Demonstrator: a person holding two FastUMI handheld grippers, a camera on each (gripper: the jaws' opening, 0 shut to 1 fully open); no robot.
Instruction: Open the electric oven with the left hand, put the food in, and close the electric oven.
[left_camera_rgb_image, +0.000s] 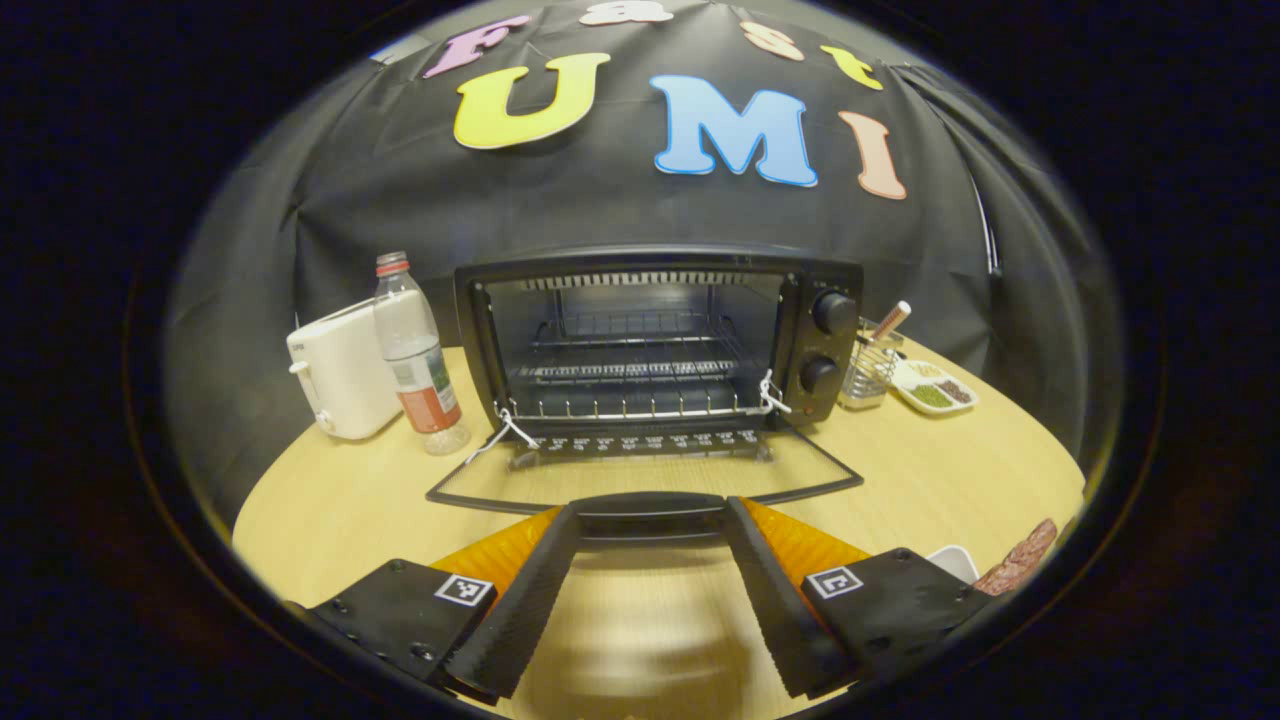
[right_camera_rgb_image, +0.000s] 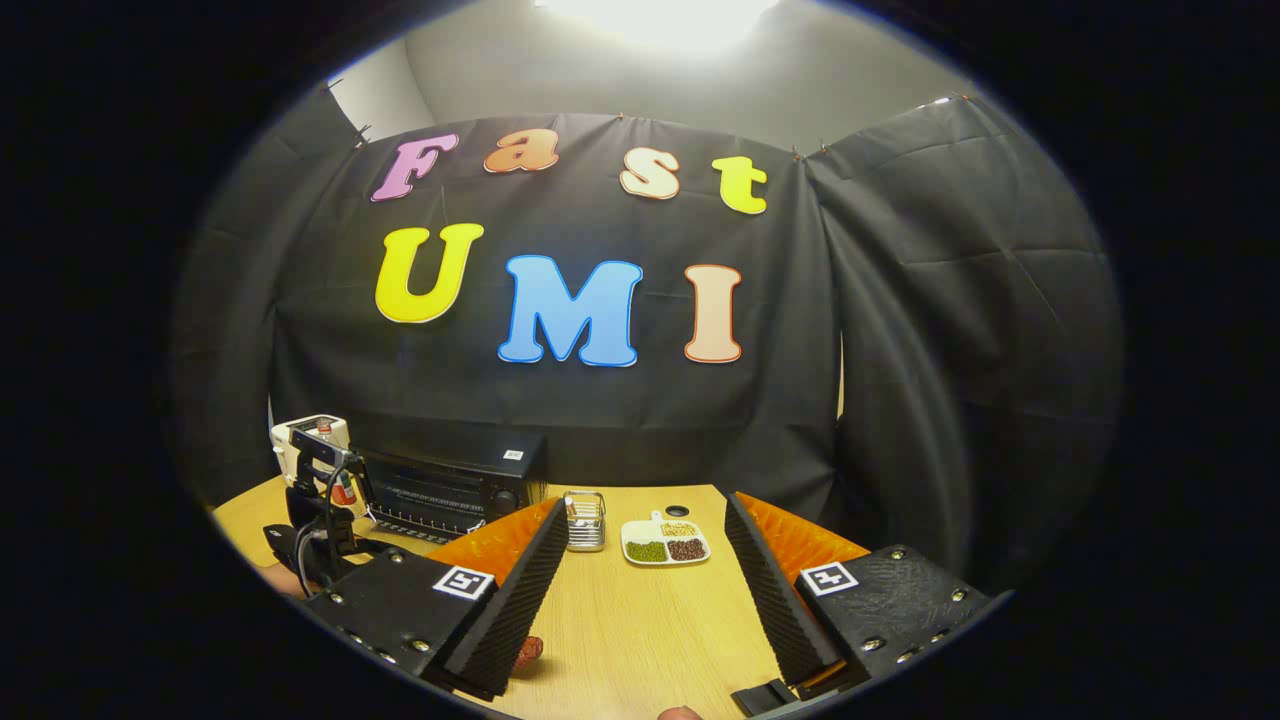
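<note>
**A staged kitchen corner inside a recording booth**

Black cloth (right_camera_rgb_image: 900, 330) hangs as walls around a round, pale wooden table (left_camera_rgb_image: 950, 480), with a plain grey wall and a bright ceiling light (right_camera_rgb_image: 660, 15) above the cloth. The table carries kitchen goods: a small black electric oven (left_camera_rgb_image: 650, 340) with its glass door (left_camera_rgb_image: 645, 480) folded down, a white toaster (left_camera_rgb_image: 340, 375), a plastic bottle (left_camera_rgb_image: 415, 355), a wire basket (left_camera_rgb_image: 865, 370) and a divided white dish (left_camera_rgb_image: 935, 388) of dried grains.
</note>
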